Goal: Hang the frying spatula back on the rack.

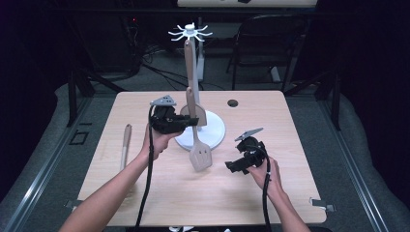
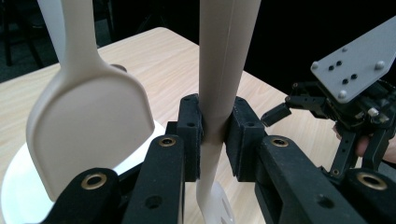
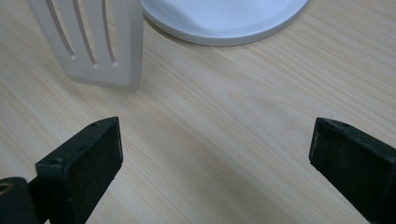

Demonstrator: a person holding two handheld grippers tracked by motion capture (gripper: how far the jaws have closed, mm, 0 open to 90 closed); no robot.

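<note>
- The left gripper [image 1: 186,122] is clenched on the handle of the slotted turner [image 1: 198,145]; in the left gripper view both pads press the handle [image 2: 219,84] from the two sides, and the handle stands upright between them.
- The turner hangs blade down. Its slotted blade [image 1: 200,157] is in front of the stand base, low over the table [image 1: 159,193]; from the pictures I cannot tell whether it touches the wood.
- In the right gripper view the same blade [image 3: 95,42] shows at the upper left, and a narrow shadow lies under its lower edge.
- Just beside the held handle, a solid spatula [image 2: 88,126] hangs on the stand with its blade down, above the white base [image 2: 14,186]. In the high view its blade [image 1: 193,116] is right behind the left gripper.
- The stand [image 1: 191,34] has a white round base [image 1: 212,133], a post, and a ring of hooks on top; it stands near the middle of the table.
- The right gripper [image 1: 237,165] is released: its two jaws stand wide apart with bare wood between them. It is to the right of the turner blade, apart from it, and points towards it.
- A third utensil [image 1: 125,145] lies flat near the left edge of the table, well apart from both grippers.
- A person's forearms come in from the bottom of the high view.
</note>
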